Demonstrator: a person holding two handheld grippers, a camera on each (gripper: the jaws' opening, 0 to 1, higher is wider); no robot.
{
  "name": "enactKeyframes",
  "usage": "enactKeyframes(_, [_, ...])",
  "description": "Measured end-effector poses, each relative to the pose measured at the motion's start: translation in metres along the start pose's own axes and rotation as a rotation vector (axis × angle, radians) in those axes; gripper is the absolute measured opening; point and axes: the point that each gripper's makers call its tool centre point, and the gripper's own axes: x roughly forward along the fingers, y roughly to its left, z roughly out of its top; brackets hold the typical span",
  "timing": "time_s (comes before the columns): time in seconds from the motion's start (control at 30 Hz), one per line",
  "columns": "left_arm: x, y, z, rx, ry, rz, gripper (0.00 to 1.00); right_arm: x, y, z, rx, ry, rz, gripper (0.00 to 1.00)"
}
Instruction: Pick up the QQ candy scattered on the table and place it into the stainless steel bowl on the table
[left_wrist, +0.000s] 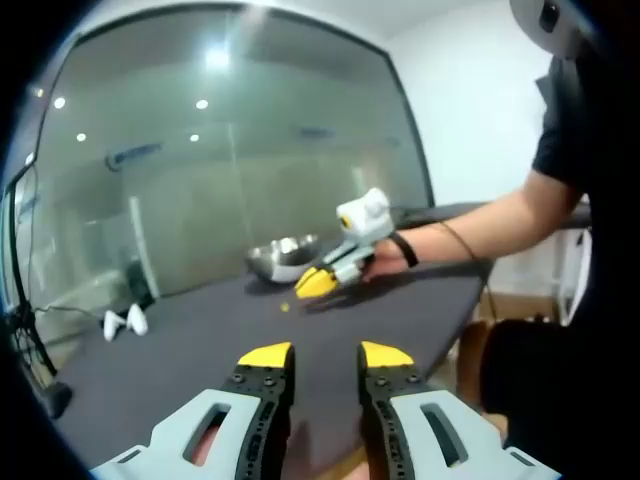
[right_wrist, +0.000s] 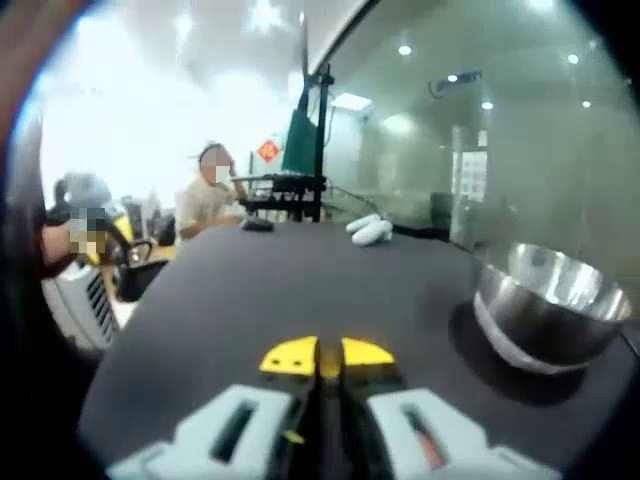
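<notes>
In the right gripper view, the right gripper (right_wrist: 328, 357) sits closed at lower centre, grasp contents indeterminate, the shiny round stainless steel bowl (right_wrist: 548, 306) resting on the dark table (right_wrist: 250, 290) at centre right.

The right gripper (right_wrist: 328, 358) hangs low over the dark table (right_wrist: 250, 290), yellow-tipped jaws pressed together. The stainless steel bowl (right_wrist: 548, 312) sits at two o'clock; a seated person (right_wrist: 208, 198) waits at eleven.

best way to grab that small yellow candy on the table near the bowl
Come straight down on the candy: it is small, lying flat on the bare table, clear of the bowl. Close the jaws across its sides. Its exact shape is too small to tell.
</notes>
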Motion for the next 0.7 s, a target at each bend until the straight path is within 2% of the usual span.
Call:
enactKeyframes(0.1, [0.002, -0.001, 0.0, 0.0, -0.002, -0.003, 0.27, -0.011, -0.008, 0.01, 0.033, -0.035, -0.061, 0.08])
enactKeyframes(0.27, [0.005, -0.003, 0.0, 0.001, -0.002, -0.011, 0.27, -0.033, -0.018, 0.024, 0.013, -0.08, -0.166, 0.08])
enactKeyframes(0.57, [0.007, -0.004, 0.001, 0.006, -0.002, -0.021, 0.27, -0.072, -0.056, 0.025, 0.022, -0.093, -0.414, 0.08])
enactKeyframes(0.7, [0.009, -0.006, 0.0, 0.005, -0.003, -0.027, 0.27, -0.083, -0.07, 0.03, 0.02, -0.105, -0.481, 0.08])
